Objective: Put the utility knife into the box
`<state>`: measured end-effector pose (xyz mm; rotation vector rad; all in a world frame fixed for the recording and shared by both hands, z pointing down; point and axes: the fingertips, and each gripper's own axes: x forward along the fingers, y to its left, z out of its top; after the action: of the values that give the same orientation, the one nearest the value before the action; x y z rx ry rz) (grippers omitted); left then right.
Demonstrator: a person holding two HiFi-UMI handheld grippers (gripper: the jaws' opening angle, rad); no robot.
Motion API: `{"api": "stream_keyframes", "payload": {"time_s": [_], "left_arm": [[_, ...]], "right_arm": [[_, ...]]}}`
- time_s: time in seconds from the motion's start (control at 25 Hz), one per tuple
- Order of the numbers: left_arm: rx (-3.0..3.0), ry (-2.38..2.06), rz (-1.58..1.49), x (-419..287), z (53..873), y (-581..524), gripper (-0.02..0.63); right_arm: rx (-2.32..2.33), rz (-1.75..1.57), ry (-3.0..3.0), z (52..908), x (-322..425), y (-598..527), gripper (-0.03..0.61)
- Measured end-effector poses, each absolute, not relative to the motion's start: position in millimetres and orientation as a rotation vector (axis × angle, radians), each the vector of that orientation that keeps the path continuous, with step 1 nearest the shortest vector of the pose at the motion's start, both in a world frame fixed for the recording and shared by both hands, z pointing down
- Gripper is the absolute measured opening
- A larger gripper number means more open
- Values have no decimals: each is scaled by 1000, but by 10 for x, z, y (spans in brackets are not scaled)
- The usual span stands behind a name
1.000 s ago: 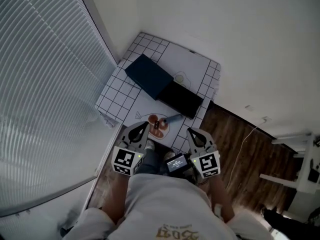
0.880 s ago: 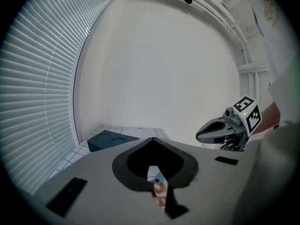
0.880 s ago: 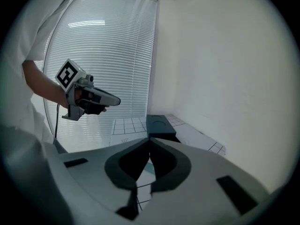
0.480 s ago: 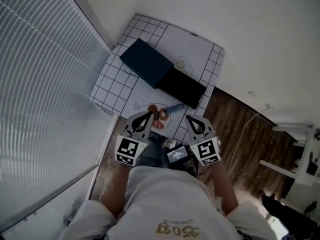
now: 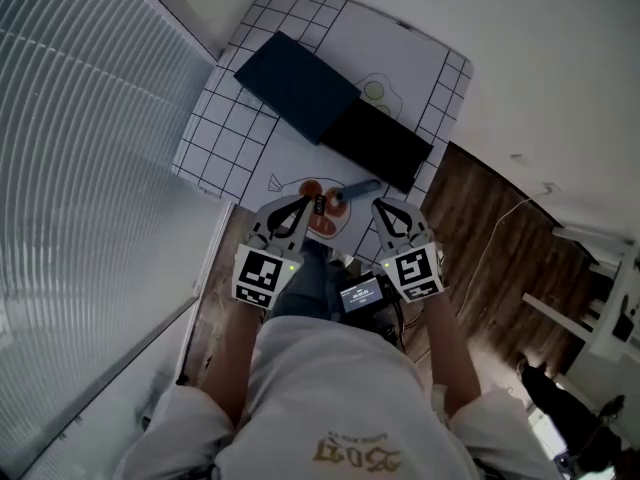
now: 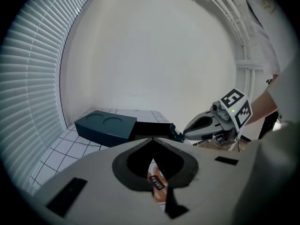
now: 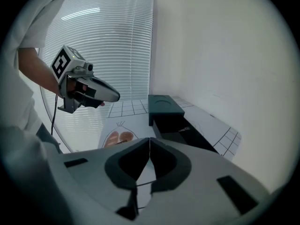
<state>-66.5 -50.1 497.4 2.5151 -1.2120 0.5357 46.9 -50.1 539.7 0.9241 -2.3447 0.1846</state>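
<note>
The left gripper [image 6: 152,139] has its fingers closed, tip against tip, with nothing between them. The right gripper [image 7: 149,138] is closed in the same way and is also empty. The utility knife [image 5: 355,189] lies flat on the table [image 5: 235,143], between the two gripper tips and the black box [image 5: 378,146]. In the head view its long axis runs from lower left to upper right. Which end carries the blade is too small to tell.

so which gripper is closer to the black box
Right. The right gripper hovers just short of the black box; the left gripper is farther off to the side, by the orange drawing.
</note>
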Motion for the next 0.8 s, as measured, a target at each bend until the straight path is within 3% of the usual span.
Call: {"api": "stream_keyframes", "payload": {"time_s": [0.8], "left_arm": [[2495, -1115, 568, -585, 5403, -698, 8]], "right_arm": [[883, 246, -2277, 5839, 436, -655, 8]]}}
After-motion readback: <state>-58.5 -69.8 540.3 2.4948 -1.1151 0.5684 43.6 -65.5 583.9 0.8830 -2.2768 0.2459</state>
